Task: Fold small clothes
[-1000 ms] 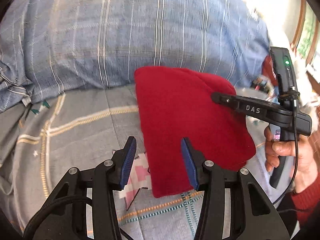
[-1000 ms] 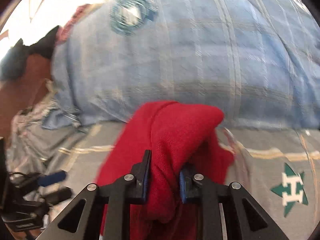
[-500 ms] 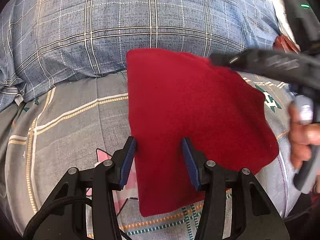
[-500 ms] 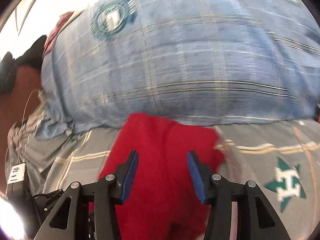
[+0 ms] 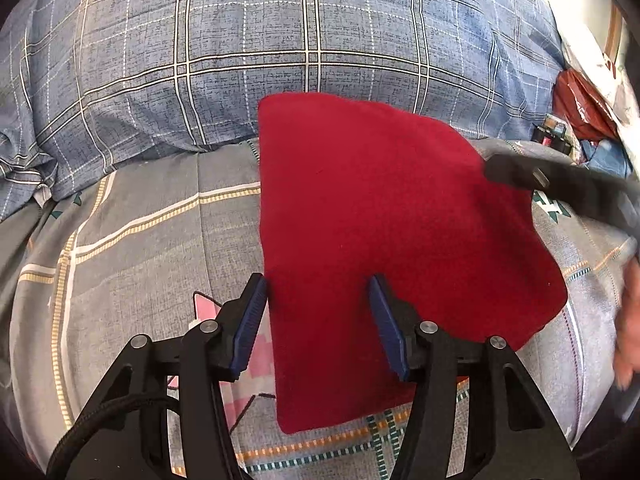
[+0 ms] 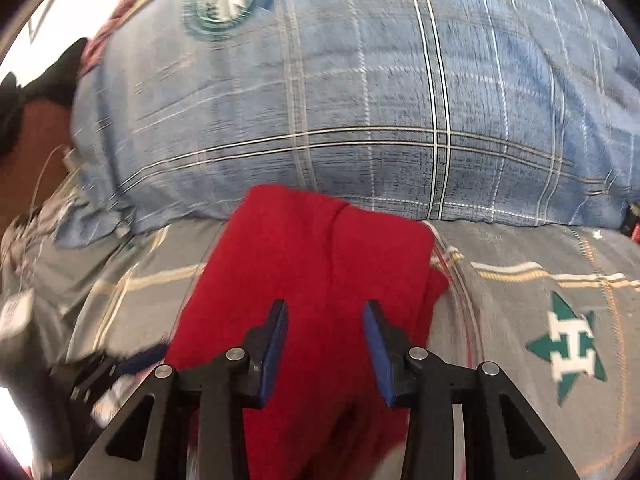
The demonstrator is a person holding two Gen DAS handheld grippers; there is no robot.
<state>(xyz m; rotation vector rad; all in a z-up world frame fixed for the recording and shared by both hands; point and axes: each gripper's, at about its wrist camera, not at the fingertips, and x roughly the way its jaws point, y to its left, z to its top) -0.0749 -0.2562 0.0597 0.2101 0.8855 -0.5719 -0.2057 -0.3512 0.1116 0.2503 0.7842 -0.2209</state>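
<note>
Left wrist: grey patterned bedsheet (image 5: 132,240), blue plaid pillow (image 5: 280,40), red cloth (image 5: 380,220)

What lies around my work on the bed

Under me spreads a grey bedsheet (image 5: 152,216) crossed by cream and yellow stripes, with a green star emblem (image 6: 568,344) on it. Behind it bulges a blue plaid pillow (image 5: 280,40), and a red plastic bag (image 5: 580,100) sits beside the pillow's far right end.
</note>
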